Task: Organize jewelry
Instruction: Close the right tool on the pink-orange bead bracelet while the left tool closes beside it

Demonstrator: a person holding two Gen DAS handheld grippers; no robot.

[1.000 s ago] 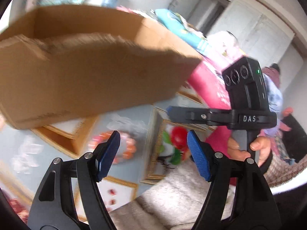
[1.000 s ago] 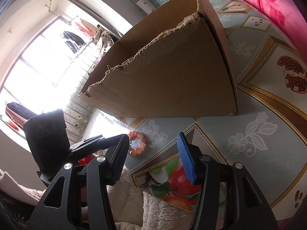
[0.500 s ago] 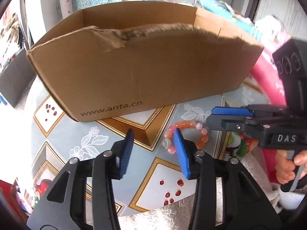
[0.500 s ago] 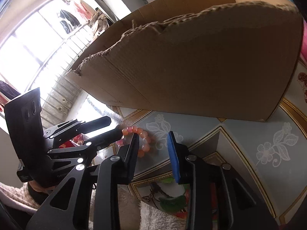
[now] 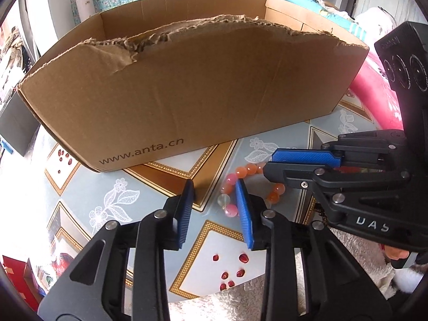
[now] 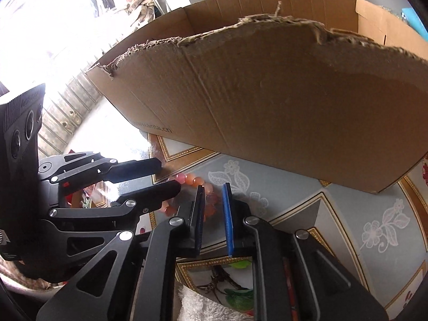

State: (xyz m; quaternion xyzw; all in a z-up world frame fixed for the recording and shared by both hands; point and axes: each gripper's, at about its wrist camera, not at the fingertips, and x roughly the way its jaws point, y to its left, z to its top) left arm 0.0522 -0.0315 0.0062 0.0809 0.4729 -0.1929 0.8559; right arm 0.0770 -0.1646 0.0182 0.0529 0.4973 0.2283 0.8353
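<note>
Between the right gripper's [image 6: 214,195] narrow, closing jaws sit a few beads of the bracelet [image 5: 235,187]; whether the pads already press on them cannot be told from either view. The left gripper [image 5: 215,188] is closing too, its jaws half narrowed, with nothing between them: the bracelet's pink beads lie just outside its right-hand pad [image 5: 244,214]. The bracelet (orange, pink and clear beads on a loop) lies flat on the patterned tablecloth [image 5: 107,206], just in front of the cardboard box [image 5: 200,93], near the middle of the box's long printed wall. The box stands open-topped with a torn front rim; its inside is hidden. Judging from this, the task is at its start: the bracelet is not lifted, and carrying it to the box remains.
</note>
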